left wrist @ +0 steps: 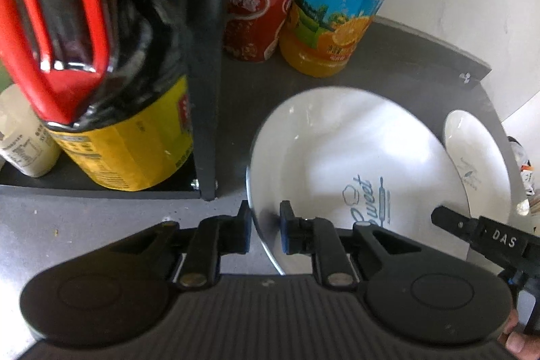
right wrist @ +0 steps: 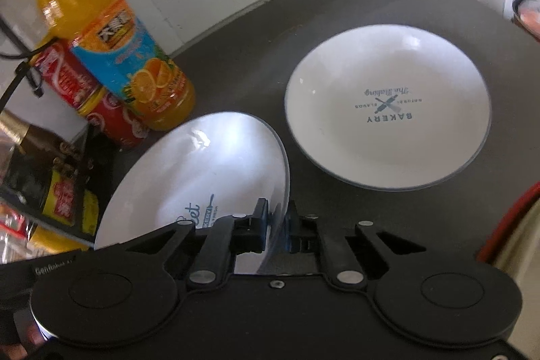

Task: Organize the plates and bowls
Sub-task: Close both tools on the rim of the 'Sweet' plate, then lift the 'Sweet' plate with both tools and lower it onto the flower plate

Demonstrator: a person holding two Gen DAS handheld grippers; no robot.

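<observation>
Both hand-held grippers — left [left wrist: 265, 226], right [right wrist: 276, 225] — pinch the white "Sweet" ceramic plate [right wrist: 202, 164] by opposite rims, steadying it; the white "Bakery" plate [right wrist: 388, 103] waits at two o'clock on the dark counter [right wrist: 256, 56].

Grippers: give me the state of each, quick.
Left gripper: shut on the rim of the near plate.
Right gripper: shut on the same plate's opposite rim.

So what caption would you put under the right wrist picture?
Right gripper pinches the rim of the "Sweet" plate beside the "Bakery" plate on the dark counter.
</observation>
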